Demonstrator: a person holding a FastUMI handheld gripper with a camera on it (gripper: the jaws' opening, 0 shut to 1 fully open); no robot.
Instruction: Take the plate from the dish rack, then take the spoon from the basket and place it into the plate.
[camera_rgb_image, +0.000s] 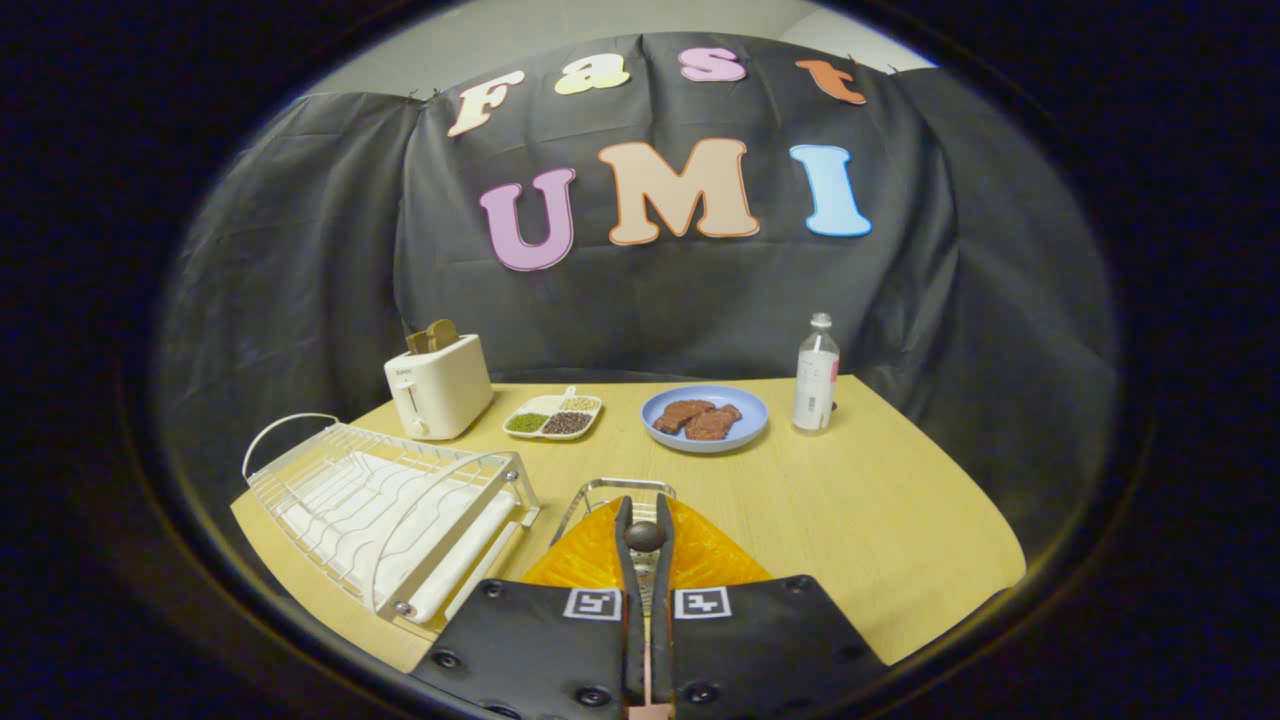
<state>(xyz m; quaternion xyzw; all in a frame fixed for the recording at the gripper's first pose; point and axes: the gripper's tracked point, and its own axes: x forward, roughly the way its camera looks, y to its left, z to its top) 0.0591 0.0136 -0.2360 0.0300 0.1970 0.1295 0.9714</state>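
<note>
Now spoon (645, 537) between closed fingers (632, 560).

Cloth-walled booth, kitchen props: toaster (438, 398)

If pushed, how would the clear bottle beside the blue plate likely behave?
The bottle stands tall and narrow, so a push near its cap would probably tip it. Its round body looks likely to roll once down. The claw is shut on a dark rounded piece above the orange basket.

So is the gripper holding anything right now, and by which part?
Yes: the gripper is shut on the spoon, both fingers pressing its dark rounded end, above the orange basket.
</note>
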